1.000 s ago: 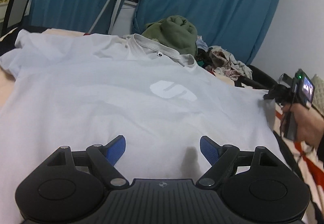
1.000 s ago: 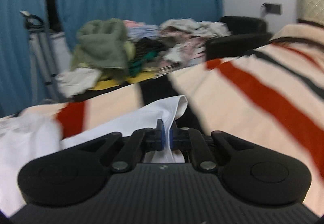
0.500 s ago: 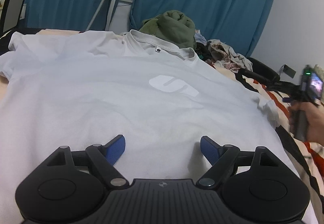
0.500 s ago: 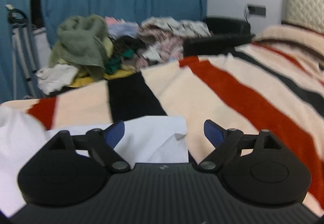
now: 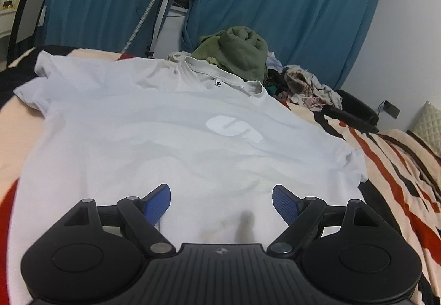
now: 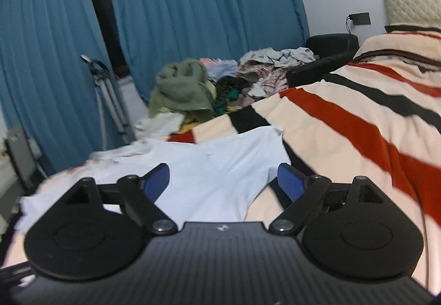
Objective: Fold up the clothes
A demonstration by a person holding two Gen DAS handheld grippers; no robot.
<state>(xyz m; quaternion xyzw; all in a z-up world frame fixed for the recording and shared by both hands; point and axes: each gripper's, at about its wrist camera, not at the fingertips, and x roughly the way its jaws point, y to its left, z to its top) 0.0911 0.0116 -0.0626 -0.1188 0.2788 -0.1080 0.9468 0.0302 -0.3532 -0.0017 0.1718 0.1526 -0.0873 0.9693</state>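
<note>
The left gripper (image 5: 220, 201) is hovering with fingers apart and empty over the hem of the white T-shirt (image 5: 171, 139). The right gripper (image 6: 223, 181) is likewise standing apart beside the right sleeve (image 6: 264, 150), clamping nothing. The shirt is lying flat on the striped bed (image 6: 358, 123); folding is not yet starting. Beyond, the clothes pile (image 6: 220, 84) is awaiting.

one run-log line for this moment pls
stage: shirt spread | white t-shirt: flat on striped blanket | left tongs: open, empty | right tongs: just opened, empty
</note>
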